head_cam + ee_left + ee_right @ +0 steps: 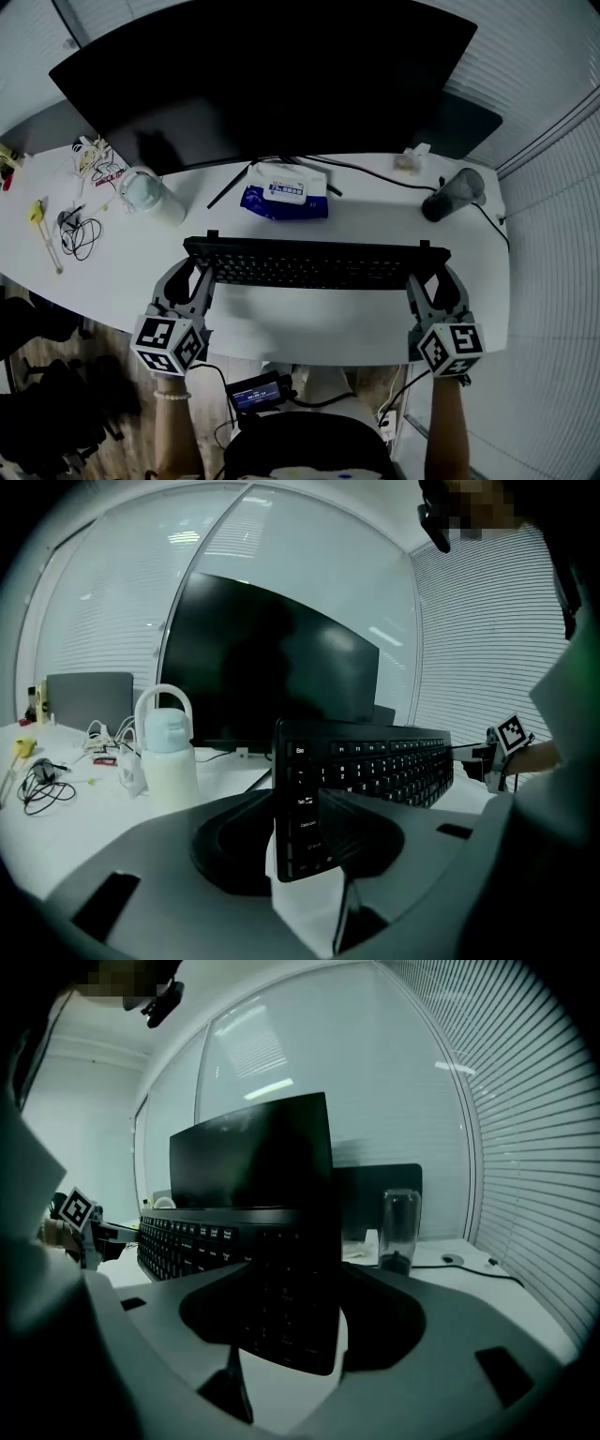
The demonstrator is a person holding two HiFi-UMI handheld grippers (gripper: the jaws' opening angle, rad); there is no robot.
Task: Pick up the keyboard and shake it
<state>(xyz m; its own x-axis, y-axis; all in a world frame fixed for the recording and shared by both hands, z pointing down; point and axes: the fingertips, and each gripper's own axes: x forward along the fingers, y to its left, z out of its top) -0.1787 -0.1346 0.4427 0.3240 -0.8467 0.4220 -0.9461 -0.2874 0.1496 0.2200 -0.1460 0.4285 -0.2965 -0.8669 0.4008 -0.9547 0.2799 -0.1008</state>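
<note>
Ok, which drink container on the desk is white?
The handled bottle left of the wipes pack; the tumbler at far right is dark.

Keyboard [314, 262] before monitor [272, 75]; bottle [150, 195] left, tumbler [455, 195] right (wipes pack [284, 195] between).

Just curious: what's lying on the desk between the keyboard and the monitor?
A blue packet and a black cable, as the head view shows.

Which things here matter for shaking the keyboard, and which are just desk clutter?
In the job: keyboard, clamped at its ends by the left gripper and right gripper.
Lying about: monitor, white bottle, wipes pack, dark tumbler, loose cables.
</note>
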